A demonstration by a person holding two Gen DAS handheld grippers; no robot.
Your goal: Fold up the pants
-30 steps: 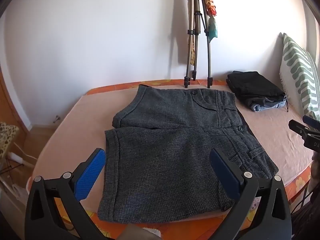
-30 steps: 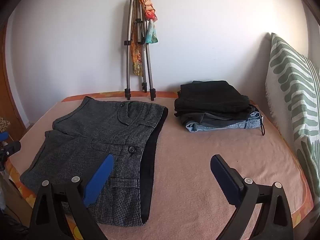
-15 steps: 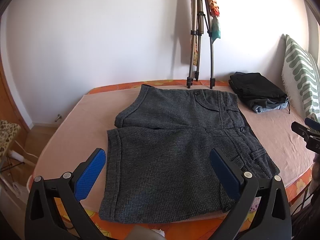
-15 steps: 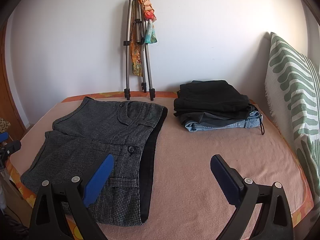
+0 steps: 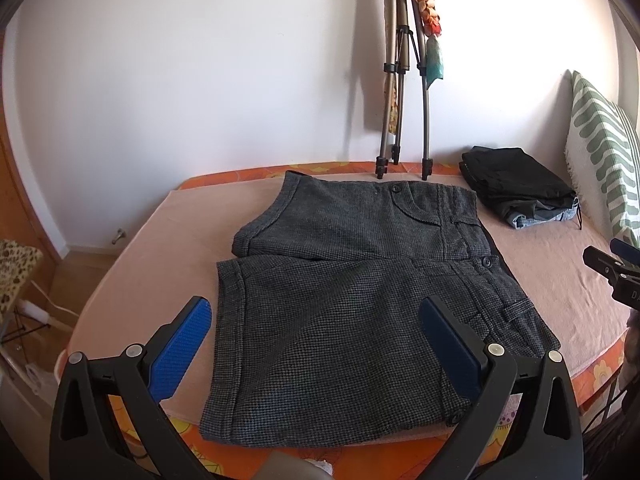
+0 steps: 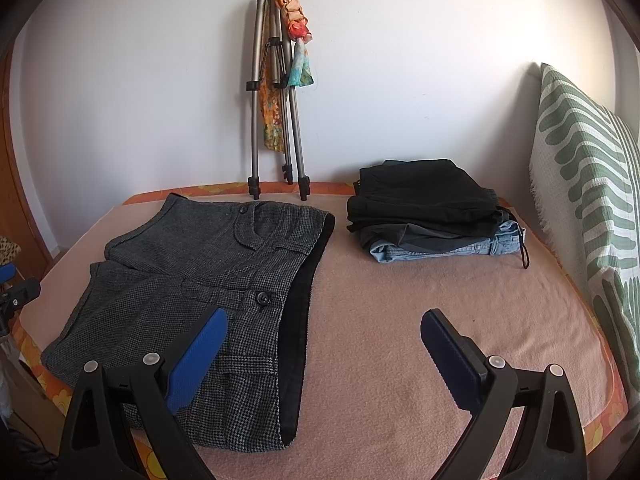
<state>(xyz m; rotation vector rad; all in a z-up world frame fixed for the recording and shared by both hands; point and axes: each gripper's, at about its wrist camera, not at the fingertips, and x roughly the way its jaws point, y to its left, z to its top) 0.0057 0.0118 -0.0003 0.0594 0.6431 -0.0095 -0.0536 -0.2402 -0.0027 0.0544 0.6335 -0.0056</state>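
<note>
1. The shorts (image 5: 360,292), one grey checked pair, lie spread flat on the bed (image 6: 420,320), both legs side by side, waistband toward the right and its dark lining showing along that edge.
2. Judging by how they lie, no fold has been made yet; the whole folding seems left to do, likely one leg over the other first.
3. The left claw (image 5: 316,344) hovers above the near leg, spread wide and gripping nothing.
4. The right claw (image 6: 322,352) hangs over the waistband end and the bare blanket, likewise spread wide and empty.
5. One stack of folded clothes (image 6: 432,212) sits well apart at the back right; I count roughly three pieces, black on top, denim at the bottom.
6. One tripod (image 6: 276,112) with a scarf leans at the wall; one green-patterned pillow (image 6: 588,184) stands at the right.
</note>
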